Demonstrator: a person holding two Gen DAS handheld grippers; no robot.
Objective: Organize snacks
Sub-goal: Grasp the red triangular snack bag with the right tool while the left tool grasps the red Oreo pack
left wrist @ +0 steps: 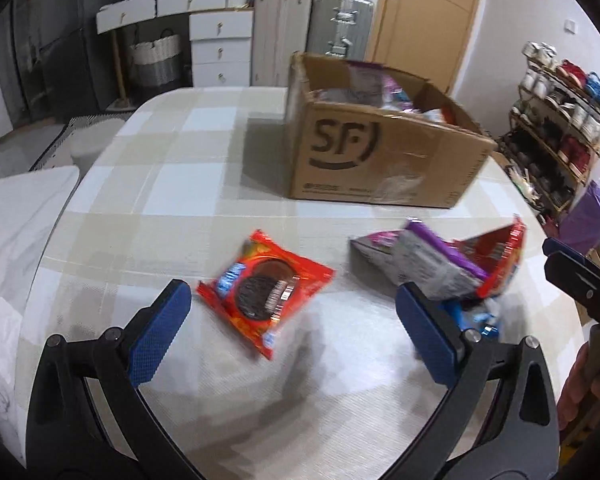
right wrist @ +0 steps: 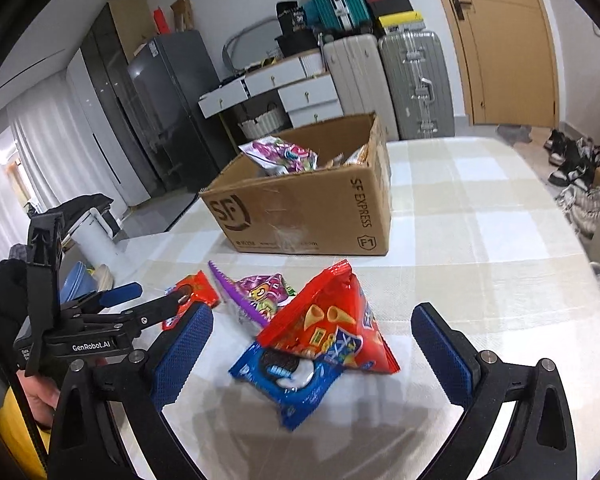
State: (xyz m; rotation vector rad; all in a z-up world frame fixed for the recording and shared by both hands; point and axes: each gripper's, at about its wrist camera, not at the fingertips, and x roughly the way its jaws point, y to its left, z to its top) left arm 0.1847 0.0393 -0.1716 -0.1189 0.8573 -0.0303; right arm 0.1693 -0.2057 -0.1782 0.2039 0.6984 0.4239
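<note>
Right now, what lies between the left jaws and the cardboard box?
Only the red cookie packet lies there in the left wrist view; beyond it is bare checked tablecloth up to the cardboard box.

Black hand-held gripper (right wrist: 312, 354), blue textured pads (right wrist: 182, 354)
</note>
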